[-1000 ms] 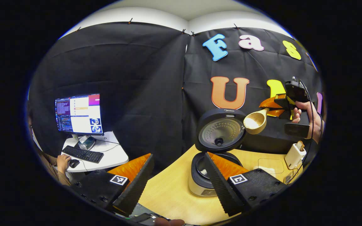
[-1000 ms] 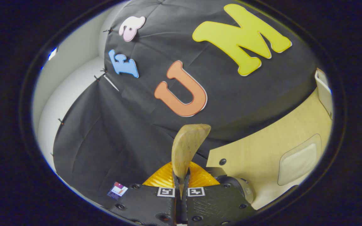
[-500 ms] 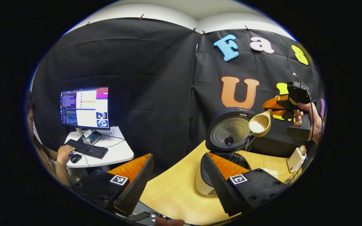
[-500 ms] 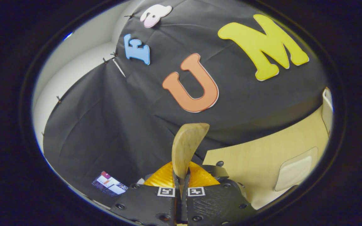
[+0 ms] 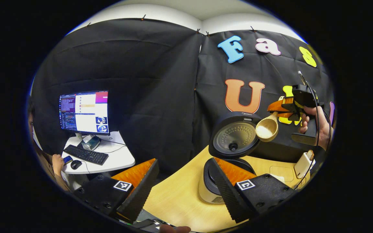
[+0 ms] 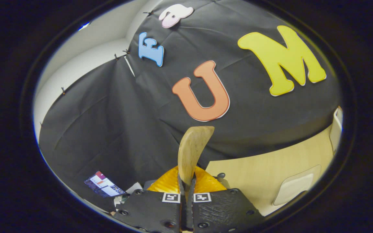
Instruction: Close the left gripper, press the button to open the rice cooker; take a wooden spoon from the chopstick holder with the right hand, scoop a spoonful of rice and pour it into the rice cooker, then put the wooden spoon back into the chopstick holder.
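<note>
Pinching wooden spoon (image 6: 191,152) right tongs (image 6: 186,197), left tongs (image 5: 180,181) spread before open rice cooker (image 5: 228,161), monitor (image 5: 84,111) aside

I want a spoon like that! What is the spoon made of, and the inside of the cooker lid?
Wooden spoon: looks like pale matte wood, faint grain showing. Rice cooker lid: inner plate looks like dull grey metal with rings of dimples; black rim probably plastic.

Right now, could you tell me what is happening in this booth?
A person is working with a tool in each hand. The right tool is shut on the handle of a wooden spoon, held tipped beside the raised lid of the open rice cooker on the wooden table. The left tool hangs open nearby. The chopstick holder stands behind.
</note>
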Available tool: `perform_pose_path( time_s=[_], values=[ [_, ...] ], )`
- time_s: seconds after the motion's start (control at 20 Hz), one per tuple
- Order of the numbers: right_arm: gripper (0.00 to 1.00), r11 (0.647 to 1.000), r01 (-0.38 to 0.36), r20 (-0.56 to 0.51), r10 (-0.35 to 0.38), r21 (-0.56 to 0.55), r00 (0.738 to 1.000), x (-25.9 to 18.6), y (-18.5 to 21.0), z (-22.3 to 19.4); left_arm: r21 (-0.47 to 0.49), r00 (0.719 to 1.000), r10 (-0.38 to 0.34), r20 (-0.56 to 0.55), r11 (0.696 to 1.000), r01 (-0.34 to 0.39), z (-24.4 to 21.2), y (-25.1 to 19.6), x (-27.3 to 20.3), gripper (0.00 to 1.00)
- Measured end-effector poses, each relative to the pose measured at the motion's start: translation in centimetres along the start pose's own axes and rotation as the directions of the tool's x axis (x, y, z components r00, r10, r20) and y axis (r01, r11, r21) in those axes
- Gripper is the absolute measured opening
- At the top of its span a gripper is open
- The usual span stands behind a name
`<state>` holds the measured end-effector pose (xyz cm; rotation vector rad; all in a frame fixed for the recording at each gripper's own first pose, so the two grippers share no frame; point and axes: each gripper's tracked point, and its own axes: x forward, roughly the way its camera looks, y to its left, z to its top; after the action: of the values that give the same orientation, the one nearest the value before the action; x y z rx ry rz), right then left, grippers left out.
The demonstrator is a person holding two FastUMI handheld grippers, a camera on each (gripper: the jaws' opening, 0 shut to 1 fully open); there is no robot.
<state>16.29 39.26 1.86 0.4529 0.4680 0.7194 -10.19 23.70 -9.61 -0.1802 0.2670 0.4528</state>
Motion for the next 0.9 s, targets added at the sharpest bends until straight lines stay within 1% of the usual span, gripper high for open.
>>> perform_pose_path(
  time_s=[0.3, 0.9],
  values=[
    [0.00, 0.990, 0.009, 0.032, -0.004, -0.143, 0.999, 0.6, 0.9, 0.2, -0.002, 1.000, 0.009, 0.000, 1.000, -0.009, -0.2, 0.4, 0.1, 1.00],
    [0.00, 0.967, 0.029, 0.062, -0.014, -0.254, 0.998, 1.2, 1.4, 0.1, -0.021, 1.000, 0.031, 0.003, 0.999, -0.031, -0.7, 1.5, -0.2, 1.00]
  ],
)
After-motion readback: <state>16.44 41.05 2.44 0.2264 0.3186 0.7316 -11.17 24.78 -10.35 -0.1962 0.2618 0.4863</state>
